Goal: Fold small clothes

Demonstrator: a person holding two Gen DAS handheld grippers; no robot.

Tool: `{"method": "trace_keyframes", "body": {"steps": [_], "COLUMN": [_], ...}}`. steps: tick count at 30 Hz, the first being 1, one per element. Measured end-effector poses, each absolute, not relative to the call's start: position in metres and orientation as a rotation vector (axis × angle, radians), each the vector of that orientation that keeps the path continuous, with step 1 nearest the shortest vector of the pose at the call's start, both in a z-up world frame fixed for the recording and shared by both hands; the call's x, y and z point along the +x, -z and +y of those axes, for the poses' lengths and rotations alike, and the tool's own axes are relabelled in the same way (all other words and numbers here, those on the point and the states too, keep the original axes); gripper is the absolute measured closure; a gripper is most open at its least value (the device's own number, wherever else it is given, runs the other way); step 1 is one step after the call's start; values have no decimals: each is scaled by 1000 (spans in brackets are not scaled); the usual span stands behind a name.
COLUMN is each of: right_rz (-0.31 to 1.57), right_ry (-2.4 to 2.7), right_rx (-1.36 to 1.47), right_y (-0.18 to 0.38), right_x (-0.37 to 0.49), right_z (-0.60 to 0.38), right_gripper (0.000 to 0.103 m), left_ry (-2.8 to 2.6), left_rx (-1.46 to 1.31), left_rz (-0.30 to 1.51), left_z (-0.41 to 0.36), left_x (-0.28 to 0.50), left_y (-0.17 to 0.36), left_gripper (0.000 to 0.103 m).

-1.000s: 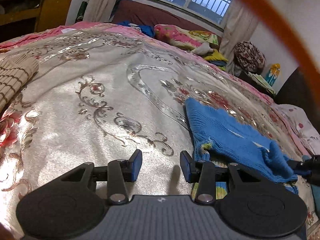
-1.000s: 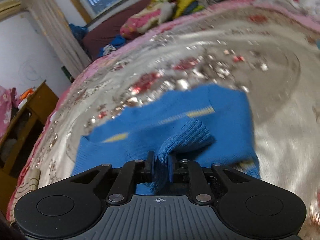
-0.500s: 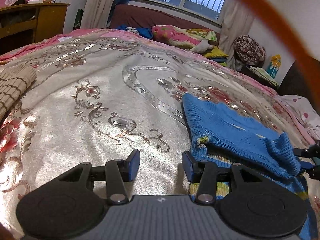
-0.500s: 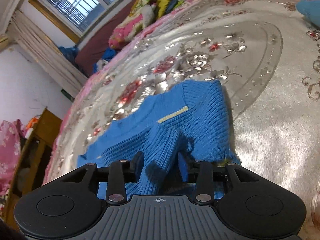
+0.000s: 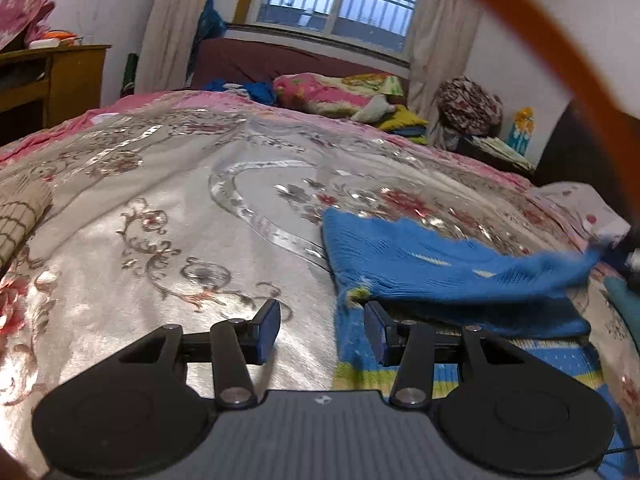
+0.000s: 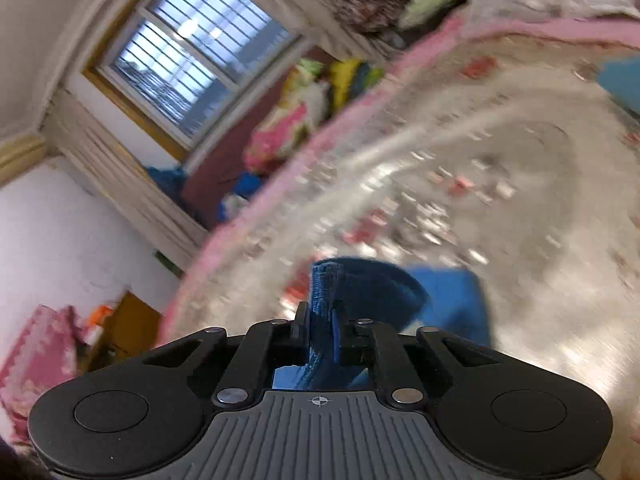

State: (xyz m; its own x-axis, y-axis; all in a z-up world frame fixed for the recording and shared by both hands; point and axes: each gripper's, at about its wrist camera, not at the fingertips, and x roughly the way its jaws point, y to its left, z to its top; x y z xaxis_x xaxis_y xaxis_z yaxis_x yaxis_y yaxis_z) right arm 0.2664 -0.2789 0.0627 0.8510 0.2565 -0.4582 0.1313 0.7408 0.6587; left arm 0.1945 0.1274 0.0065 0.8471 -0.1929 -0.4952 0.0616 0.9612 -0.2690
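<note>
My right wrist view is smeared with motion, so the bedspread (image 6: pixel 500 208) pattern is unreadable. The blue sweater (image 6: pixel 452 300) drops behind the right gripper (image 6: pixel 322 330). In my left view its far corner (image 5: pixel 576 268) blurs, and the frame edge crops the brown checked cloth (image 5: pixel 16 220).

Barred window (image 5: pixel 336 4) — wooden cabinet (image 5: pixel 60 76)
</note>
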Motion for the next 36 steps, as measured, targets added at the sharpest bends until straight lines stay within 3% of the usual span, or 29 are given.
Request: {"method": "trace_keyframes", "body": {"steps": [4, 9, 14, 17, 19, 21, 28, 31, 36], "right_rz": [710, 703, 714, 751, 765, 743, 453, 447, 711], "right_ry": [-2, -48, -83, -92, -97, -125, -299, -239, -53], "right_rx": [769, 778, 758, 765, 740, 703, 701, 723, 774], "right_y": [-15, -13, -21, -17, -24, -40, -106, -78, -5], "right_x": [259, 245, 259, 271, 280, 291, 283, 268, 266], "right_z": [-287, -291, -290, -285, -278, -270, -261, -275, -304], "right_gripper": [88, 88, 76, 77, 84, 90, 91, 91, 90], "left_ry": [149, 168, 197, 206, 209, 214, 201, 187, 185], "left_rx": [-231, -212, -166, -124, -113, -119, -162, -175, -158], "left_rz": [572, 569, 580, 587, 590, 588, 534, 566, 616], "left_z": [119, 107, 88, 77, 73, 71, 69, 69, 69], "left_x": [194, 191, 193, 197, 201, 207, 215, 216, 207], "left_y": [-4, -7, -8, -10, -13, -18, -32, -20, -4], "left_gripper": [52, 52, 52, 52, 52, 52, 52, 52, 52]}}
